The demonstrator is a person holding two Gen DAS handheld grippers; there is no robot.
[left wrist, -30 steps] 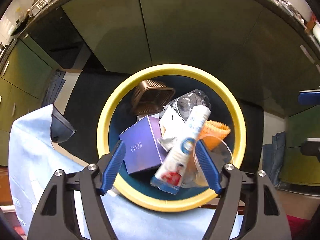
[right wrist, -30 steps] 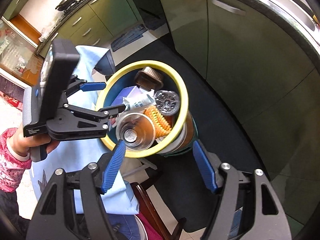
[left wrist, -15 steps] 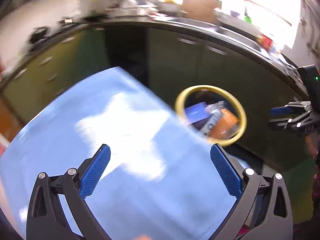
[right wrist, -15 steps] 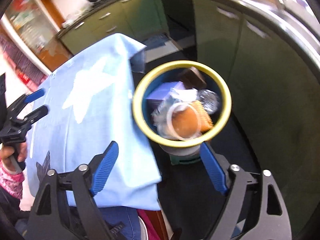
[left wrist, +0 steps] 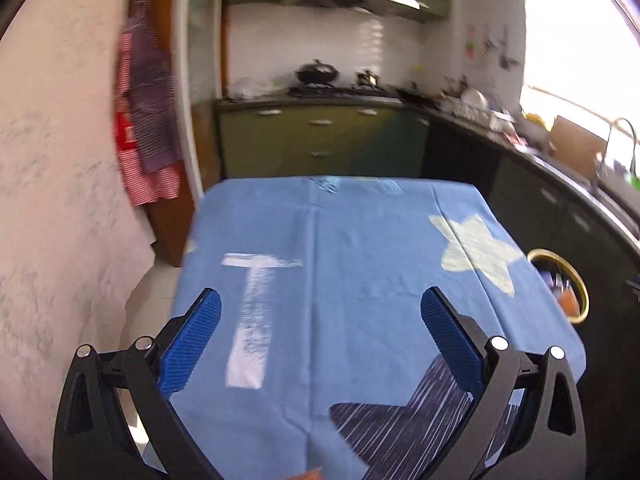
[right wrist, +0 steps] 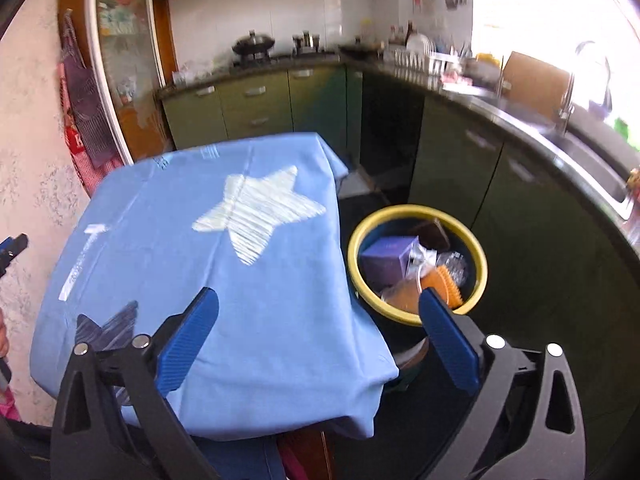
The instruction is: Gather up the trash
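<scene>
Both my claws pulled back from the bin (right wrist: 416,216) w/ trash (right wrist: 412,266) inside: left gripper (left wrist: 320,316) jaws wide apart & empty, right gripper (right wrist: 318,316) jaws opening, empty, over the bare tablecloth (left wrist: 360,248), so collecting looks done imo.

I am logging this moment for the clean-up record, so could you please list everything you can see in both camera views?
Tablecloth: one, light blue with pale and dark stars, over the table.
Bin: one, yellow rim, on the floor beside the table's right edge.
Box: one, purple, inside the bin.
Clear cup: one, in the bin, nearest the camera.
Ridged cup: one, orange, in the bin.
Brown tray: one, at the bin's far side.
Cabinets: green, along the walls.
Wok: one, black, on the stove.
Left gripper: blue pads, open, empty, above the cloth.
Right gripper: blue pads, jaws opening, nothing between them.
</scene>
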